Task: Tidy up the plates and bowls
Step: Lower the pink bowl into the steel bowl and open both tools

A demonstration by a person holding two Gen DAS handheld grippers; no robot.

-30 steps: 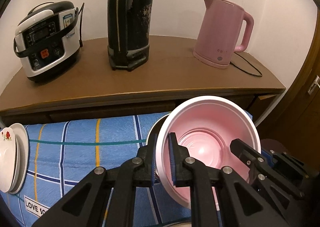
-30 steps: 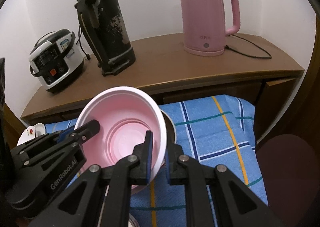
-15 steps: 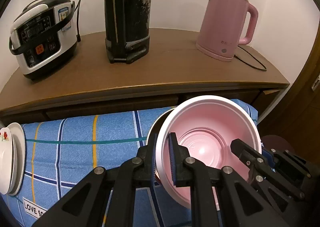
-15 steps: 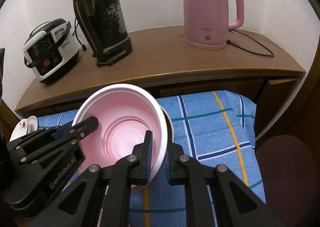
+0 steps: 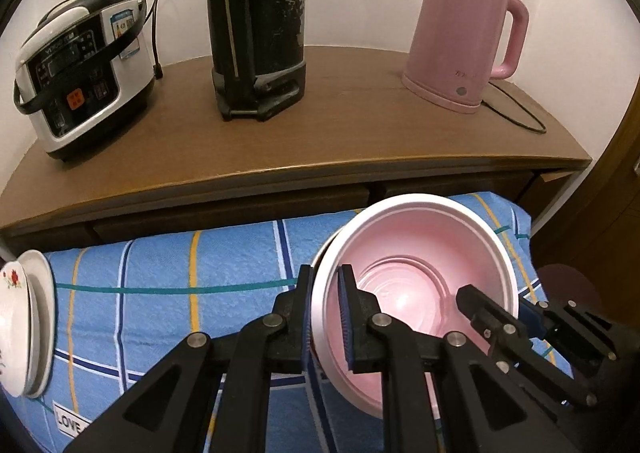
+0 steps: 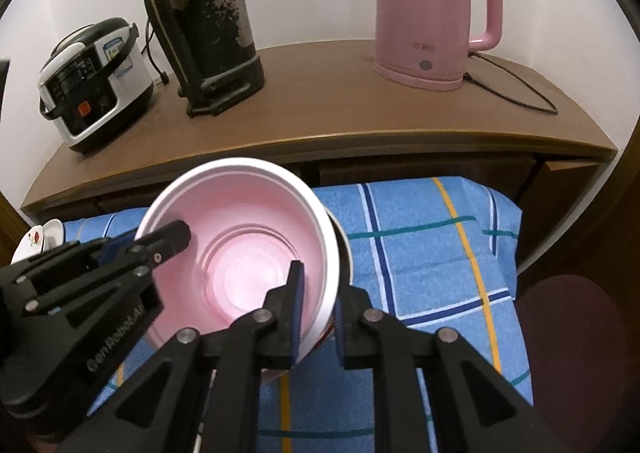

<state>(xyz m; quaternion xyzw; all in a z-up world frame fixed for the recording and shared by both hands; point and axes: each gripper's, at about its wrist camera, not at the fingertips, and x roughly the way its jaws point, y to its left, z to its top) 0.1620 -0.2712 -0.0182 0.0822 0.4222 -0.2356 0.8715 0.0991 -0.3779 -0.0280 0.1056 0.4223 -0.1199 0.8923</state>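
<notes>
Bowl [image 5: 416, 277] rim between both tongs; bare cloth [image 6: 432, 237] rightward

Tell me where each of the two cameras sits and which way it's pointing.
Left wrist: on the left gripper, angled down along its opening jaws, which straddle the left rim of the pink plastic bowl; the right gripper shows across the bowl.
Right wrist: on the right gripper, angled down along its opening jaws, astride the bowl's right rim; the left gripper shows at left.
Shared: the bowl, the blue checked cloth, the pink electric kettle, both grippers.
</notes>
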